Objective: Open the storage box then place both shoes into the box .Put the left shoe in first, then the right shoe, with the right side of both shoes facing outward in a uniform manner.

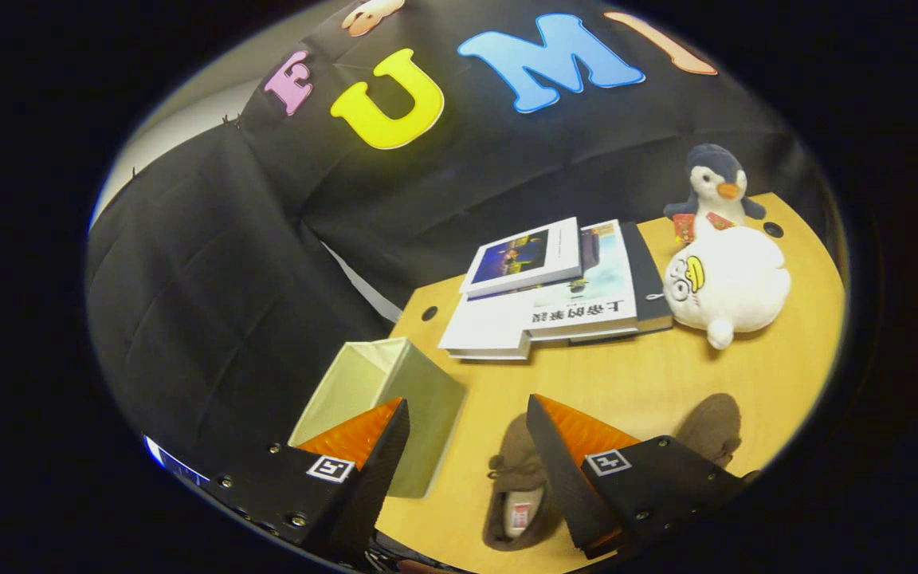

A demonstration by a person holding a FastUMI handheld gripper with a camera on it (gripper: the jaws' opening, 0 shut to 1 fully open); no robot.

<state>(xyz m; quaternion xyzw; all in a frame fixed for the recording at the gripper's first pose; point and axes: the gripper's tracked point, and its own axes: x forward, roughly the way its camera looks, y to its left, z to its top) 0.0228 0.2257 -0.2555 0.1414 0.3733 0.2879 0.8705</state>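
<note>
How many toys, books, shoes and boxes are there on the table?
Toys: 2, penguin and white duck
Books: 3 showing in the stack
Shoes: 2, one between the open gripper's fingers, one beyond
Boxes: 1
Total: 8

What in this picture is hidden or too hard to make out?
- Second brown shoe, gripper view: mostly behind one finger of the open gripper.
- Nearer brown shoe: one side covered by the same finger.
- Storage box: its near corner sits behind the other finger, its floor behind its own walls.
- Lower books in the stack: covers overlapped.
</note>
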